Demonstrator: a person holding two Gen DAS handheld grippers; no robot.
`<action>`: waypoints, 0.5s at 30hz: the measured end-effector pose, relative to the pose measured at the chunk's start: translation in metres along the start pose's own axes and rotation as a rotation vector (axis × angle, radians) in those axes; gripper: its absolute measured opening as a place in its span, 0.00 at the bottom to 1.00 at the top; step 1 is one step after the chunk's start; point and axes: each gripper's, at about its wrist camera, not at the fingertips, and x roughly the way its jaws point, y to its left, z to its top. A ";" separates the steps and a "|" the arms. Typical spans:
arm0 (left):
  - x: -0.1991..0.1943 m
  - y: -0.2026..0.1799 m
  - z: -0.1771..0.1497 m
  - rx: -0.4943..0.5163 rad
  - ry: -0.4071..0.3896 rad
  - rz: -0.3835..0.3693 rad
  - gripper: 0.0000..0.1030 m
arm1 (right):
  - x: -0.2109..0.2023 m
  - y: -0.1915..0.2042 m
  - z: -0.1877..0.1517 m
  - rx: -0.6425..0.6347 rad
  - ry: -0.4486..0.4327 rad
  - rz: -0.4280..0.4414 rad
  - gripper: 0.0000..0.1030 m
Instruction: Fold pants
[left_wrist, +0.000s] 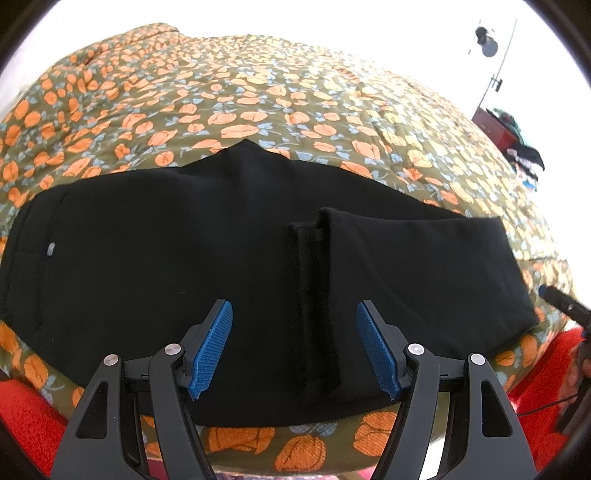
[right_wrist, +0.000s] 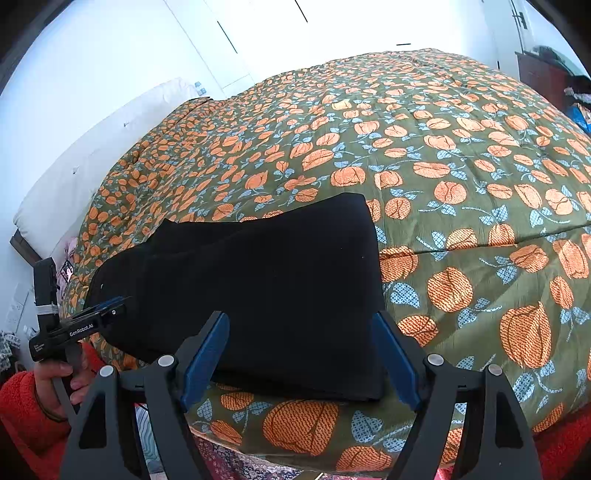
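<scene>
Black left claw (left_wrist: 293, 347) (blue ribbed pads), silver screws, fuzzy red sleeve (right_wrist: 26, 417)

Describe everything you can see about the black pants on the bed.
The black pants are plain, matte and look soft. They lie flat near the front edge of the floral quilt, already folded over: the leg ends are doubled back on top, their hems showing. A small pale dot sits near one end. Only the quilt touches them; the left gripper and right gripper hover open, holding nothing.

folded black pants (right_wrist: 258, 295), floral bedspread (right_wrist: 461, 184)
</scene>
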 end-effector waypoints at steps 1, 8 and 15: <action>-0.004 0.004 0.001 -0.021 -0.004 -0.013 0.70 | 0.000 -0.001 0.000 0.001 -0.001 0.000 0.77; -0.049 0.088 0.005 -0.306 -0.116 -0.038 0.73 | 0.005 -0.002 0.003 0.005 0.011 0.004 0.77; -0.100 0.250 -0.050 -0.959 -0.315 -0.106 0.78 | 0.013 0.008 0.004 -0.018 0.025 0.021 0.77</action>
